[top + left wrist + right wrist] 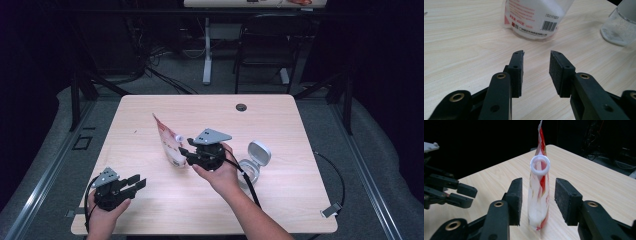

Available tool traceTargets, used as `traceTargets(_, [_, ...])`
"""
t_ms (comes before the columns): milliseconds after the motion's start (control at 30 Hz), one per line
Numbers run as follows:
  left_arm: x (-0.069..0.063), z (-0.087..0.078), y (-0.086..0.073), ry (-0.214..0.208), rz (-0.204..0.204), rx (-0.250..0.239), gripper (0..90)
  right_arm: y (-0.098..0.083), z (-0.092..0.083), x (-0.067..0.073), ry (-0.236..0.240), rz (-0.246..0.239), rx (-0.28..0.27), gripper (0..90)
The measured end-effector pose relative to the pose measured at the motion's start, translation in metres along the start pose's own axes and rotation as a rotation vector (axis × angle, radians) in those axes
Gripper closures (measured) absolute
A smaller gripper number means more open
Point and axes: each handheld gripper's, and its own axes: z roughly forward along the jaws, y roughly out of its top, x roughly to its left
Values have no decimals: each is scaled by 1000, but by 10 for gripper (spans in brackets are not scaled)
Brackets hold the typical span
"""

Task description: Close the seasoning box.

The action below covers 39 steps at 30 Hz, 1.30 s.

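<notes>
The red and white pouch (539, 195) stands upright on the surface (150, 200) between the right tongs (537, 200), which are open and not pressing it. The left tongs (536, 72) wait nearby, half open and empty, probably ready to help.

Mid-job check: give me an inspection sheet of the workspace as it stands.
Surface: pale wood table, grommet hole near the far edge.
Job's things: red-and-white spout pouch standing upright, spout uncapped; clear jar with its flip lid open, right of the pouch.
Clutter: nothing seen.
Grippers: right gripper open, jaws either side of the pouch, pads not pressing; left gripper open and empty, near the front-left corner.
Cables: a black cable trails from the right gripper; another loops off the right edge.
Surroundings: dark room, chair and a desk leg beyond the table.
</notes>
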Motion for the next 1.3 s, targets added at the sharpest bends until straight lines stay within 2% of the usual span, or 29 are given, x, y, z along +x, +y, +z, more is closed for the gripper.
traceTargets(333, [0,2,0,-5,2,4,646,7,20,4,-16,13,1,534])
traceTargets(467, [0,3,0,-11,7,8,646,10,26,4,-17,18,-15,533])
traceTargets(633, [0,3,0,-13,5,10,645,12,33,6,-30,14,-1,536])
traceTargets(733, [1,2,0,-12,1,13,646,12,38,7,-35,7,3,558])
traceTargets(800, [1,3,0,-10,0,6,646,13,40,8,-40,7,4,610])
traceTargets(867, [1,3,0,-10,2,5,646,13,40,9,-48,-2,5,698])
traceTargets(1067, [1,3,-1,-10,1,5,646,14,36,6,-51,-4,28,704])
traceTargets(1300, [1,2,0,-9,2,17,646,12,27,5,-29,-15,39,706])
